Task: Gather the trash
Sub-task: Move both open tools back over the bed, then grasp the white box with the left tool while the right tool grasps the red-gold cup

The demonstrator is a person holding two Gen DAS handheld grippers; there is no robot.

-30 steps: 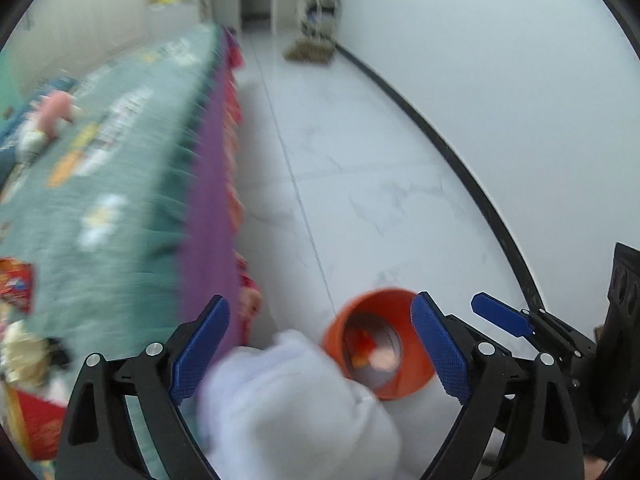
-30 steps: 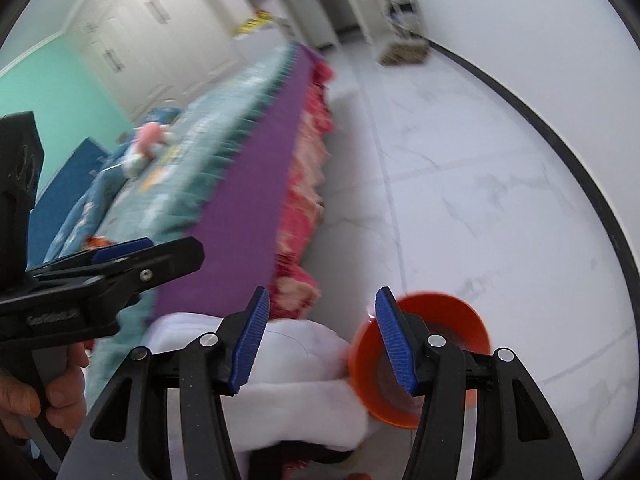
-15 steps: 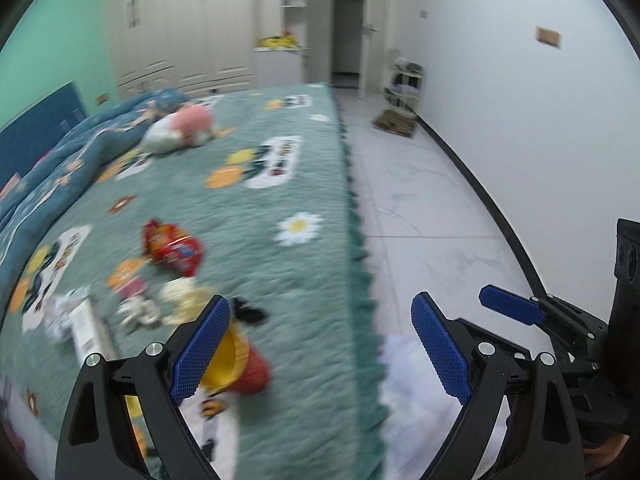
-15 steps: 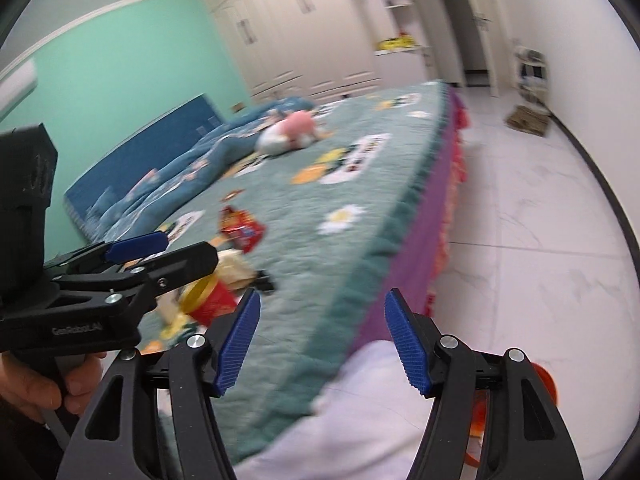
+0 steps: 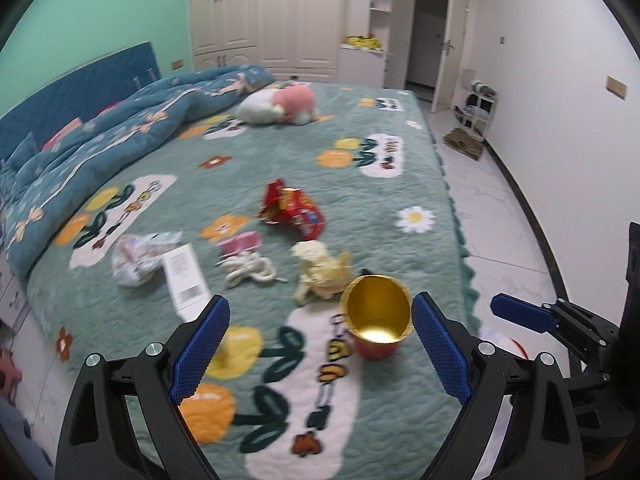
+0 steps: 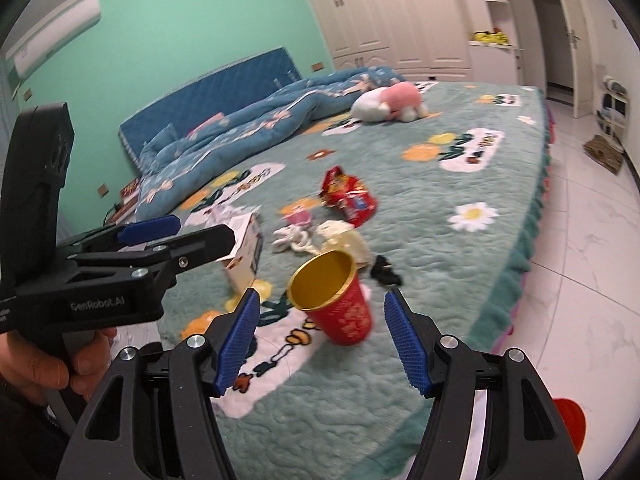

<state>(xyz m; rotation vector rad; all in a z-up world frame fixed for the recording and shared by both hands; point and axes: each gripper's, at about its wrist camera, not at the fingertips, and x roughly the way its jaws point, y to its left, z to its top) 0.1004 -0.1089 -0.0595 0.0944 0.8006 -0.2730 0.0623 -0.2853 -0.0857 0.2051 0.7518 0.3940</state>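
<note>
Trash lies on the green bedspread: a red paper cup with gold inside, a red snack bag, crumpled yellow paper, a white rope knot, a pink wrapper, a white box and clear plastic. My left gripper is open and empty, just short of the cup. My right gripper is open and empty, the cup standing between and beyond its fingers. The left gripper also shows in the right wrist view.
An orange bin sits on the white floor at the bed's right. A pink and white plush toy and a blue quilt lie farther up the bed. A small rack stands by the right wall.
Both grippers swung up from the orange bin on the floor and over the bed. The trash on the bedspread has come closer, the cup now right ahead of both.
</note>
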